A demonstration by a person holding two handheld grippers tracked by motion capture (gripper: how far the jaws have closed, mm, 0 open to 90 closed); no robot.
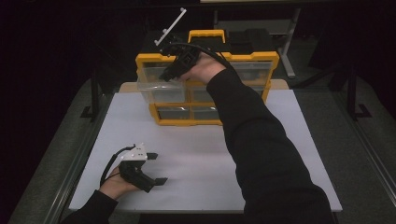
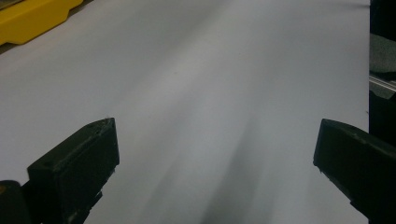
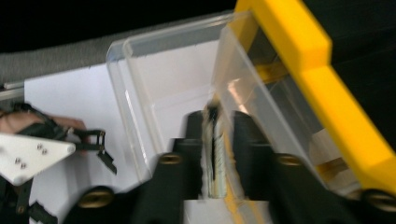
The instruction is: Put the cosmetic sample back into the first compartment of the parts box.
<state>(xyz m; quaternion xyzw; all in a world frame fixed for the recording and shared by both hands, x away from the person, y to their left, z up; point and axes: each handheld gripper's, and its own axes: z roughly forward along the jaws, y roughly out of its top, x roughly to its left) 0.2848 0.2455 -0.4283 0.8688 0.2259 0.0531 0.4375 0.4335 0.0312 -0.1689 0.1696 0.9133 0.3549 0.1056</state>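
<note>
Matte white table point(image 1: 196, 154), glossy clear-plastic drawer point(image 1: 156, 86), boxy yellow organizer point(image 1: 205, 88)

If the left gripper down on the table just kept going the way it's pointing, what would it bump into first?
Probably nothing soon: the left gripper, jaws open, points across the bare white table, with its far edge ahead. The yellow drawer cabinet sits off to one side of that line.

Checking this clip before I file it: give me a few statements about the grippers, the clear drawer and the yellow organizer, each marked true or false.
1. The right gripper is clamped on a wall of the clear plastic drawer. True.
2. That drawer is pushed fully into the yellow plastic drawer organizer. False: it sticks out at the upper left.
3. The left gripper holds a small part. False: its jaws stand wide apart over the bare white tabletop.
4. The organizer stands at the table's far side. True.
</note>
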